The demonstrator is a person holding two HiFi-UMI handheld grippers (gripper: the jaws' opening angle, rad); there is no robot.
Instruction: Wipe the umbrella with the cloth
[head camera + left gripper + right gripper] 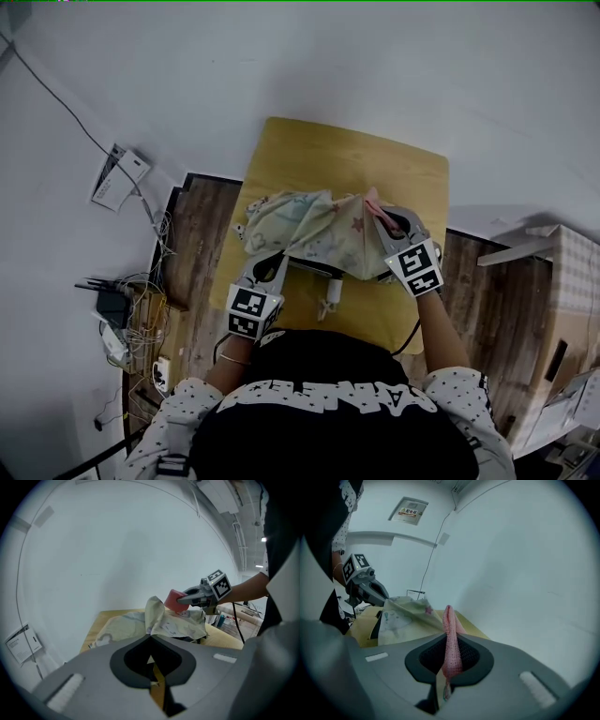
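A folded umbrella (319, 230) with pale, patterned fabric lies across the yellow wooden table (309, 150). Its white handle (330, 295) points toward me. My left gripper (267, 261) is shut on a fold of the umbrella fabric (151, 613) at the near left and lifts it into a peak. At the umbrella's right end, my right gripper (382, 217) is shut on a pink cloth (373, 200). The cloth (451, 639) stands up between its jaws, and in the left gripper view the cloth (174, 601) rests against the top of the fabric.
A white wall rises just behind the table. Cardboard boxes (562, 309) stand on the floor at the right. A router with tangled cables (122, 309) and a leaning sign (117, 178) are at the left. Wooden floor shows on both sides of the table.
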